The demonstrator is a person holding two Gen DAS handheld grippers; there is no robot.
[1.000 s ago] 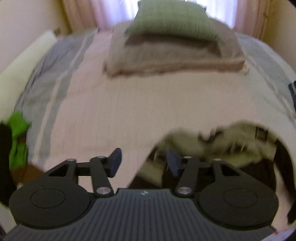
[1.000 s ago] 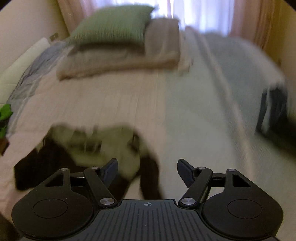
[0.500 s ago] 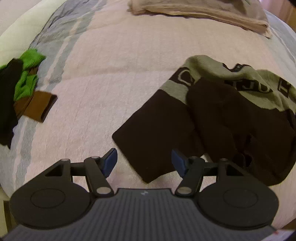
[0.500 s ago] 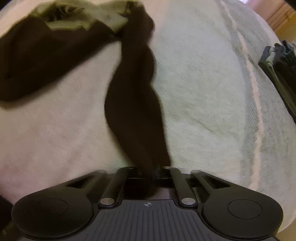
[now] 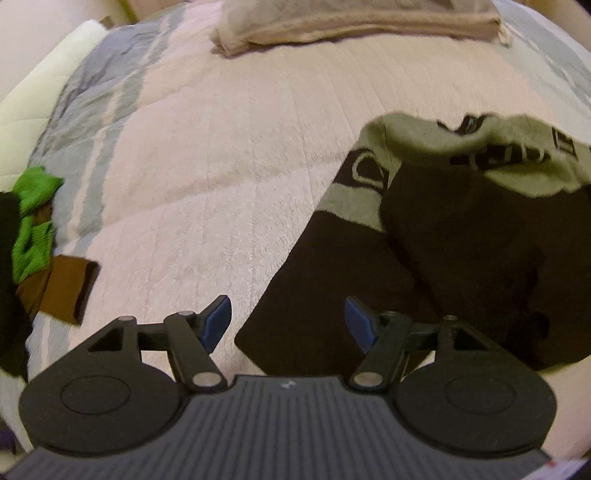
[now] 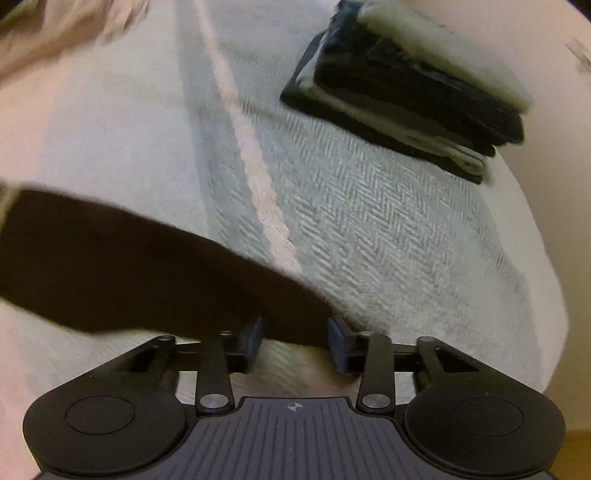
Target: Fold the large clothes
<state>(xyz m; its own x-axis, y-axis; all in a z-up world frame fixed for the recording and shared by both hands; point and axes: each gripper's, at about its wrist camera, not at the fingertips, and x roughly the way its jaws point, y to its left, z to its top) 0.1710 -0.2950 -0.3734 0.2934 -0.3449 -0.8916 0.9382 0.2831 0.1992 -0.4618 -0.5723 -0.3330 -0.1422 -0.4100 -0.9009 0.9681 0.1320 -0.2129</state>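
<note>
Nearest the left wrist camera, the left gripper (image 5: pixel 286 323) points down at the bed, its jaws spreading wider and its blue pads (image 5: pixel 218 321) clear of any cloth; the cuff end of a dark sleeve (image 5: pixel 314 295) lies on the cover just beyond and below the gap between them, not pinched. Beyond that sleeve the sweater (image 5: pixel 461 229) lies rumpled on the pale pink bedspread (image 5: pixel 221 166), dark brown below and olive-grey with dark lettering along its far edge. Left of it, well apart, a heap of green, brown and black clothes (image 5: pixel 33 236) sits at the bed's edge. Farthest off, a beige pillow (image 5: pixel 362 18) crosses the head of the bed. None of this heap or pillow is clear in the right wrist view.

Closest to the right wrist camera, the right gripper (image 6: pixel 295 341) has its jaws opening; the end of the other dark sleeve (image 6: pixel 147 266) passes between the pads, and motion blur hides whether they touch it. The sleeve runs away to the left over a grey herringbone band of the cover. Farther right, a folded stack of dark and white garments (image 6: pixel 406 96) rests near the bed's edge, a thing the left view does not show.
</note>
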